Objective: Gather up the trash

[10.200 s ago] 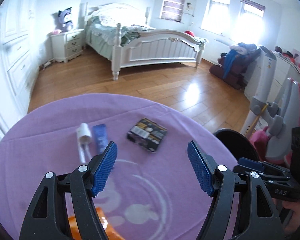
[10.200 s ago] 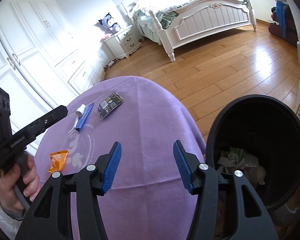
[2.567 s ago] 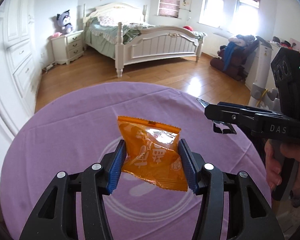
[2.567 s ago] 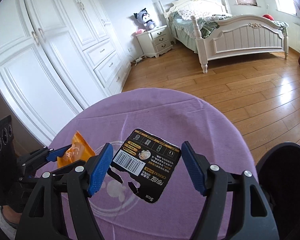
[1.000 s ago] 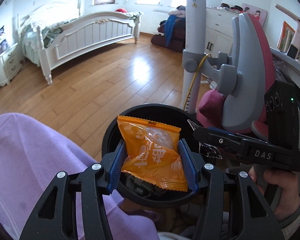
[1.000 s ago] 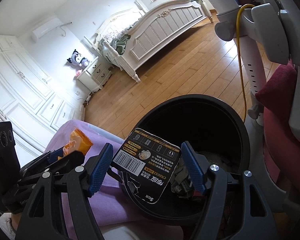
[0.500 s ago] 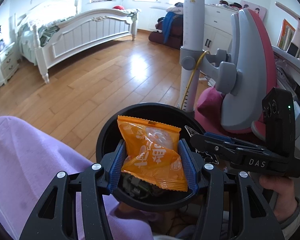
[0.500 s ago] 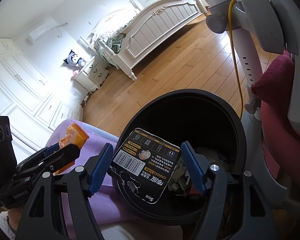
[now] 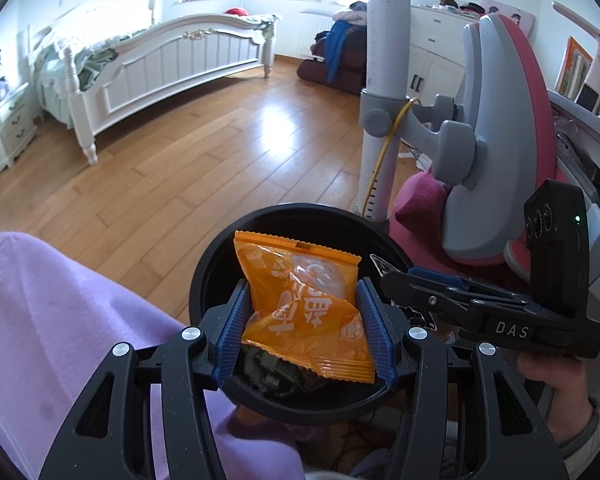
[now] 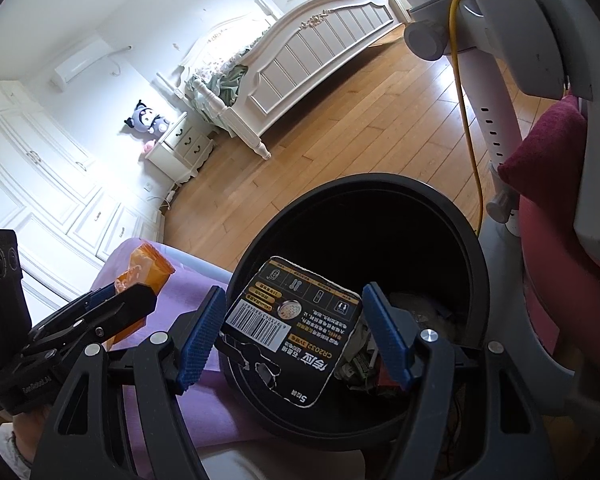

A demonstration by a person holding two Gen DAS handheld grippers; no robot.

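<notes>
My left gripper (image 9: 306,330) is shut on an orange snack packet (image 9: 300,300) and holds it over the open black trash bin (image 9: 216,256). My right gripper (image 10: 296,336) is shut on a black battery card package (image 10: 292,328) with a barcode and holds it over the same bin (image 10: 476,264). Crumpled trash (image 10: 364,356) lies at the bin's bottom. The right gripper also shows in the left wrist view (image 9: 412,280) at the bin's right rim. The left gripper with the orange packet (image 10: 140,276) shows at the left in the right wrist view.
The purple-covered round table (image 9: 60,312) lies left of the bin. A grey and red chair (image 9: 496,140) with a white post (image 9: 380,92) stands right behind the bin. A white bed (image 9: 160,56) stands far across the wooden floor (image 9: 180,160).
Both grippers picked their items off the table and carried them right to the bin. In the last second both have edged a little further over the bin's opening.
</notes>
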